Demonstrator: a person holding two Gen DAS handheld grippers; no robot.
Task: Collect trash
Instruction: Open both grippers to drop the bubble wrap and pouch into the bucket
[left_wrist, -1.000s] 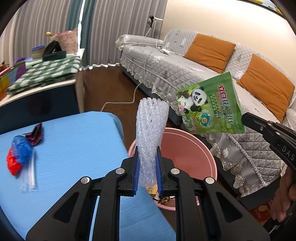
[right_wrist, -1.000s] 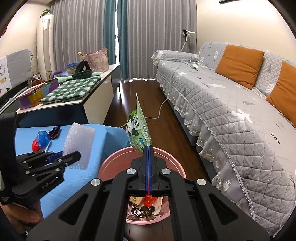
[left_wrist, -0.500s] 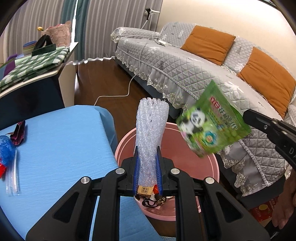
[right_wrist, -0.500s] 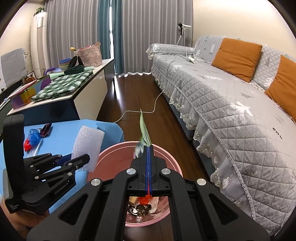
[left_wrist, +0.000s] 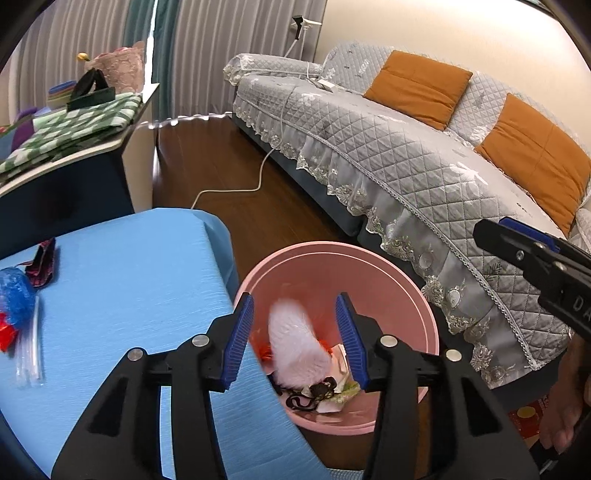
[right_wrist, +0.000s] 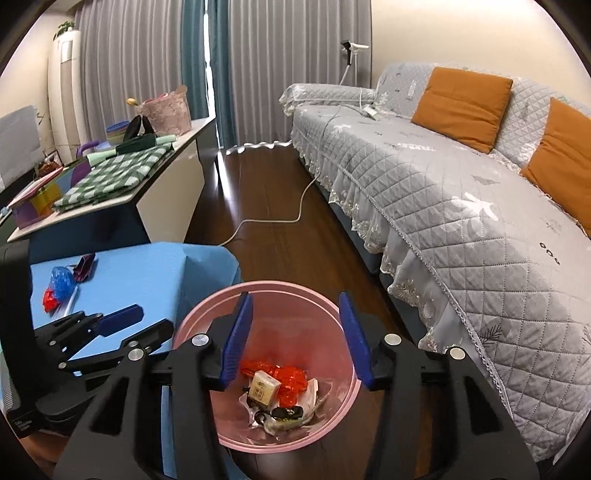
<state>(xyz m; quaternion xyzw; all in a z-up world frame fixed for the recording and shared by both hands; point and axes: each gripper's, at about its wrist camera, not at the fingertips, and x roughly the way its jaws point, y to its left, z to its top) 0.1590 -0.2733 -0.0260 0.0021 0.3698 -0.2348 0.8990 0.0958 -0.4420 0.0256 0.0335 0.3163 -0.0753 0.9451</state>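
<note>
- Left tongs (left_wrist: 294, 334) gape apart over the pink bin (left_wrist: 391, 277), gripping nothing.
- Blurred bubble wrap (left_wrist: 295, 343) sits between them, inside the bin.
- Right tongs (right_wrist: 295, 339) also spread apart above the bin's trash.
- More wrappers (left_wrist: 16, 306) lie on the blue desk (left_wrist: 122, 288), far left.
</note>
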